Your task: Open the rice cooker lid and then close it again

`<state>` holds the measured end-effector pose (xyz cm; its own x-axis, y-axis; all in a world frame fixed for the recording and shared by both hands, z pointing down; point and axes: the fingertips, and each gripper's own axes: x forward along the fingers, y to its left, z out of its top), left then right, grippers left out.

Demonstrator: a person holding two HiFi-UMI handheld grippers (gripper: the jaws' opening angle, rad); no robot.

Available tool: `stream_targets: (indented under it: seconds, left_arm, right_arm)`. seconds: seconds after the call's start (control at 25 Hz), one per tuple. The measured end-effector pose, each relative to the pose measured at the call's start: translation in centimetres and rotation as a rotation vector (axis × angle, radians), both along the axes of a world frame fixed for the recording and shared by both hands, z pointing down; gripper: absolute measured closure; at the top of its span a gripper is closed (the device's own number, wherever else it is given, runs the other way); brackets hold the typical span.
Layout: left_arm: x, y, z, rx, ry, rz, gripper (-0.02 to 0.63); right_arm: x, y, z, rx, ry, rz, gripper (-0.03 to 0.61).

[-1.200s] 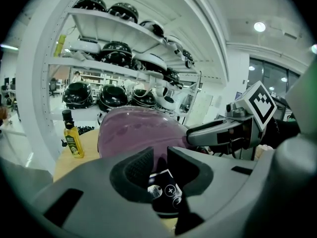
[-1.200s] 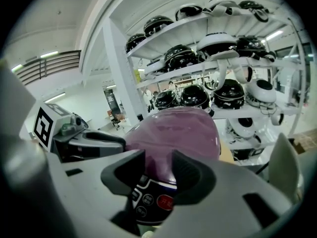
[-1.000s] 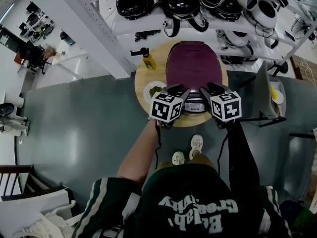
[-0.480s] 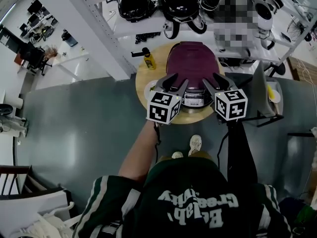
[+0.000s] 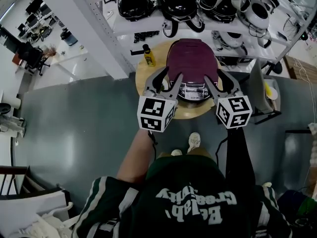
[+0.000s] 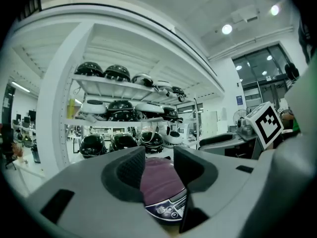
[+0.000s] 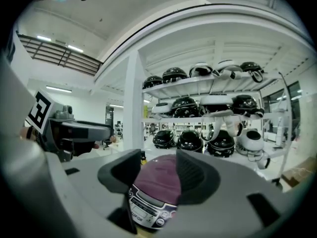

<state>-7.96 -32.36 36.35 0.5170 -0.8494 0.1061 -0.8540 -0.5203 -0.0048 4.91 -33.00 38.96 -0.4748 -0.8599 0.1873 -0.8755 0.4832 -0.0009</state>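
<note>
The rice cooker (image 5: 192,62) stands on a round wooden table (image 5: 143,73), its purple lid down and its silver control panel (image 5: 194,91) facing me. My left gripper (image 5: 165,77) hovers over the cooker's front left. My right gripper (image 5: 219,79) hovers over its front right. Both are raised clear of it, and their jaws are opening with nothing between them. In the left gripper view the cooker (image 6: 159,185) shows through the gap of the left gripper (image 6: 159,166). The right gripper view frames the cooker (image 7: 154,190) between the jaws of the right gripper (image 7: 158,170).
A yellow bottle (image 5: 148,57) stands at the table's back left. White shelves with several black and white helmets (image 5: 178,4) rise just behind the table, beside a white post (image 5: 89,29). A stand (image 5: 262,90) sits at the right. The person's shoes (image 5: 194,142) are below the table edge.
Both grippers have lifted away from the cooker's front toward the camera and levelled out. Their jaws have spread wider. The lid stays down.
</note>
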Motion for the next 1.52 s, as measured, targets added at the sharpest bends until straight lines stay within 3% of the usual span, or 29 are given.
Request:
stream_targets:
  seconds: [0.2,0.36,0.48,0.56,0.88,1.52]
  left_arm:
    - [-0.8,1.5,-0.6,0.047,-0.010,-0.013,0.446]
    - [-1.0,2.4,-0.4,0.046,-0.005,-0.004,0.480]
    - [-1.2,2.8,-0.1,0.045,-0.007,-0.009,0.548]
    - [-1.4,2.9,0.2,0.045,-0.017,-0.019,0.612]
    - [-2.0,3.1,0.4,0.049,-0.025,-0.036,0.614]
    - [-1.4,3.0,0.1,0.064,-0.015,-0.017,0.614]
  right_arm:
    - [-0.4,1.6,-0.2,0.025,0.009,0.016,0.353]
    - [-0.7,2.5,0.1,0.034,0.021,0.037,0.409]
    - [-0.5,3.0,-0.2,0.056,0.033,0.063,0.474]
    - [-0.4,3.4,-0.4,0.071,0.047,0.075,0.576]
    - [0.0,4.2,-0.6,0.103,0.112,0.096,0.575]
    - [0.6,4.3,-1.0,0.109,0.117,0.112,0.575]
